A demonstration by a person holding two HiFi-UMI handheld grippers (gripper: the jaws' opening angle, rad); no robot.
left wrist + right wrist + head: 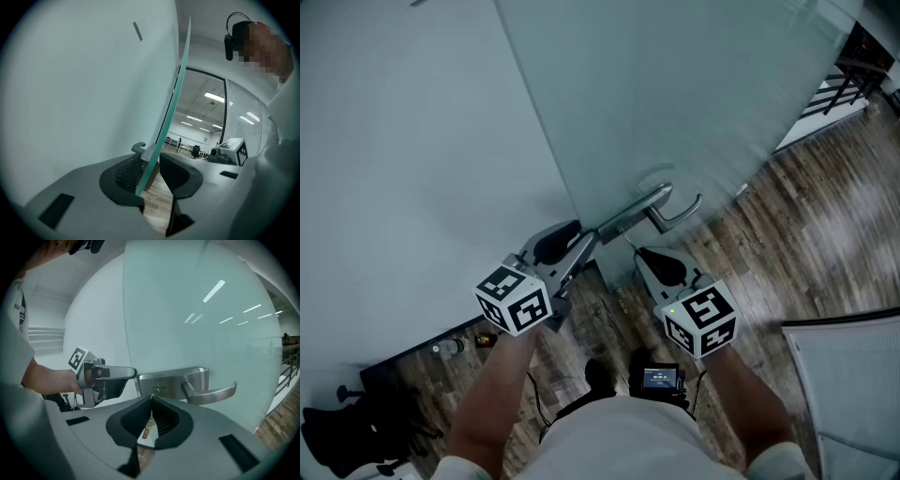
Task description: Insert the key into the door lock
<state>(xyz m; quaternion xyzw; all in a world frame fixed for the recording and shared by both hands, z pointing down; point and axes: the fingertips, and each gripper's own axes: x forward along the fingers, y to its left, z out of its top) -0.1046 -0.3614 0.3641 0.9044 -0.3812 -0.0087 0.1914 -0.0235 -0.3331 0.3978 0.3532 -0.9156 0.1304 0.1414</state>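
Closest to the head view, my left gripper (pixel 587 240) and right gripper (pixel 641 255) reach forward side by side over a dark wood-plank floor (pixel 825 206). A plain white wall (pixel 394 141) fills the left side and meets a frosted glass door (pixel 675 94). The door stands open, with its green-tinted edge (pixel 171 108) turned toward the left gripper view. Beyond that edge lies office space (pixel 197 140) under ceiling lights (pixel 213 97), and open floor runs to the right of the door. A brushed-metal lock plate (pixel 171 382) sits at the door edge and carries a curved lever handle (pixel 211 392). I hold the left jaws closed on the door edge at the plate. The right jaws are pressed together on the key (pixel 150 414), gripped between ribbed black pads (pixel 166 418). Its tip is at the keyhole (pixel 156 391); I cannot tell the insertion depth.
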